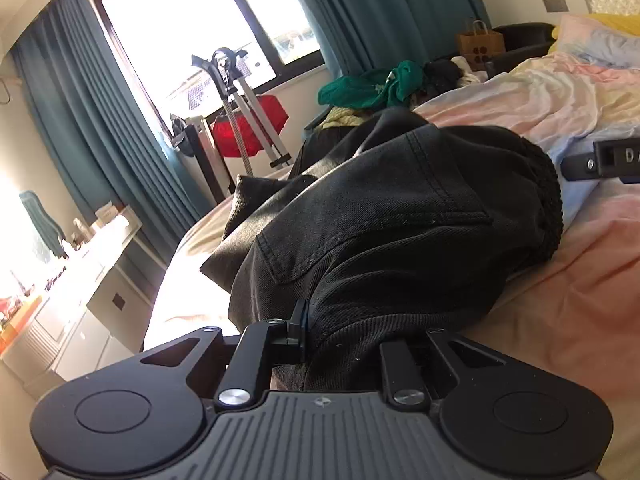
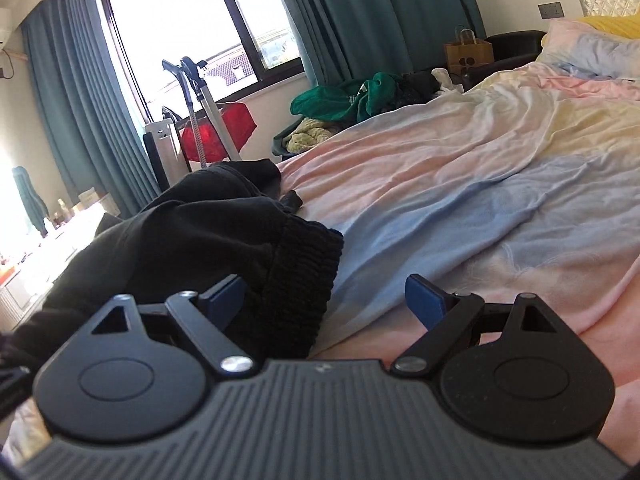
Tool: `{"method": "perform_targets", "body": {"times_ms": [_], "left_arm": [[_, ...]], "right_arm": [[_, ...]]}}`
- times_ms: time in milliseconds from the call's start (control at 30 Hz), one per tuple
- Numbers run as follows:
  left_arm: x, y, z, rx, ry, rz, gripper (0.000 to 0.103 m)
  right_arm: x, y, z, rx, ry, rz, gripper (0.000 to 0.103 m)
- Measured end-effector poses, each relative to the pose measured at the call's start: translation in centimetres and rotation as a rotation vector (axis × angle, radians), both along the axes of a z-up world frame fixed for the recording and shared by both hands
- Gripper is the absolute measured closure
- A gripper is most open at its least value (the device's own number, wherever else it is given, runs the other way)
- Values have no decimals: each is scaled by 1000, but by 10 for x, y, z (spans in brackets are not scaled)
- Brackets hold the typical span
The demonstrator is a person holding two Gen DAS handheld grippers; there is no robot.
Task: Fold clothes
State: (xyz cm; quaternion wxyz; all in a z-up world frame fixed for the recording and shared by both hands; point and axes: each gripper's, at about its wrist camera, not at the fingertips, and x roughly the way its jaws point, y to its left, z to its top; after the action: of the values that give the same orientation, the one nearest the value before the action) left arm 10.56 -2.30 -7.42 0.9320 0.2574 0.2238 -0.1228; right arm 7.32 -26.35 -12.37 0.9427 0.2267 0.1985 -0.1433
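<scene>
A pair of black trousers (image 1: 400, 208) with a stitched back pocket and a ribbed waistband lies bunched on the pastel bedspread (image 1: 560, 272). My left gripper (image 1: 340, 332) is shut on the near edge of the cloth; only its left finger (image 1: 299, 320) shows, the other is under the fabric. In the right wrist view the trousers (image 2: 208, 236) lie at the left, ribbed band (image 2: 308, 272) toward me. My right gripper (image 2: 324, 298) is open, its left finger against the band and its right finger over bare sheet. Part of the right gripper (image 1: 600, 160) shows behind the trousers.
A heap of green, yellow and dark clothes (image 2: 348, 100) sits at the bed's far side beside a brown paper bag (image 2: 468, 54). A garment steamer stand (image 2: 196, 92) and red cloth (image 2: 224, 128) stand by the window. Pillows (image 2: 592, 48) lie at the right; a low cabinet (image 1: 80, 288) stands left.
</scene>
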Motion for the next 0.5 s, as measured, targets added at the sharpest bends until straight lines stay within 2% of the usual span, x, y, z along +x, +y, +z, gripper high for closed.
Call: {"method": "perform_targets", "body": {"times_ms": [67,100,167,333,433,467,500], "left_arm": [[-6,20,-13,-57,12,19,86],[-8,27,-15,-88,9,23,81],[-9,35,-14,-134,-2,25,79],[-15,30,-15,-94,-32,-1,72],[-15,30,-14,-100,-26,38,51],[-14,31,-13,-105,-28,66,39],[-15,32,-10,-121,-29,94,32]], "right_arm": [[-4,5,5,-6,5,10,14],[-6,7,7,-9,8,15,14],[-7,13,10,-29,32,25,14],[-2,25,11,-52,54,65,14],[-2,20,12,-12,60,59,14],[-2,18,12,1,62,57,14],[-3,16,12,15,63,55,14]]}}
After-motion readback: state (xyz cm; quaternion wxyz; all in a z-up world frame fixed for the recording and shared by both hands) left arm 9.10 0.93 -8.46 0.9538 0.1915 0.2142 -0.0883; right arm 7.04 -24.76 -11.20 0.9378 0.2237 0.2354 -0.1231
